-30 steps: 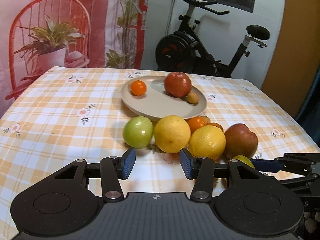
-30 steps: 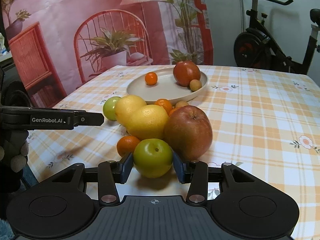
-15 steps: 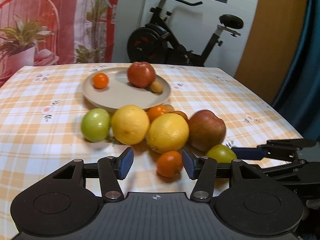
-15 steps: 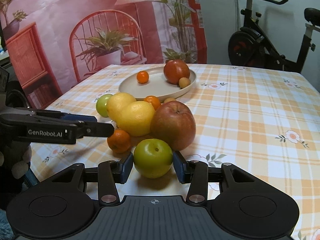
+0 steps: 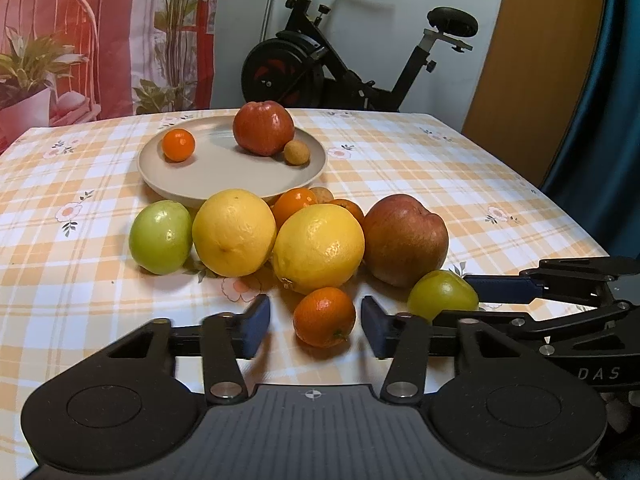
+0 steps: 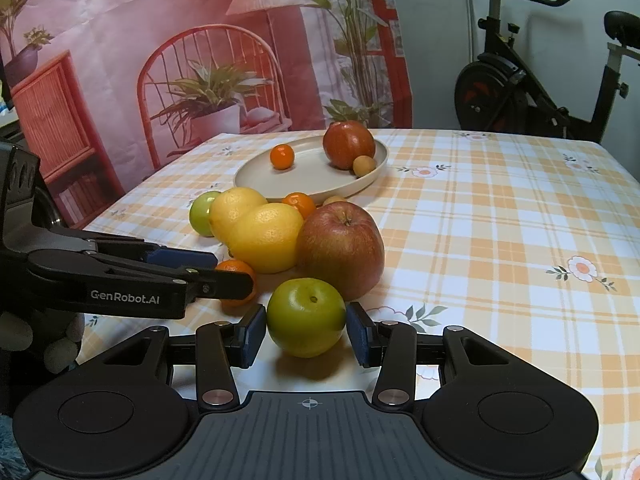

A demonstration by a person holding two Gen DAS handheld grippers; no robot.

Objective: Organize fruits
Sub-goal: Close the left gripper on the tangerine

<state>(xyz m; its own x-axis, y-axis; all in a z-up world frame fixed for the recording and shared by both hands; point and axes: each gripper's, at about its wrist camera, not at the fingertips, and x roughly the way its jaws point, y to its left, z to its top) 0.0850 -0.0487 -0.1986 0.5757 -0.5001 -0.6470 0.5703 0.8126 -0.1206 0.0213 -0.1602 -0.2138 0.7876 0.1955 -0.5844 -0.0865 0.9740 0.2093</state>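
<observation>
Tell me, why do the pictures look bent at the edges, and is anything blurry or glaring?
Left wrist view: the fisheye lens bows the table edge and door frame; the fruit is sharp, with small highlights on the red apple on the plate and soft shadows beneath it. Right wrist view: the same bowing at the rims, dark corners, the green fruit crisp, no strong glare.
</observation>
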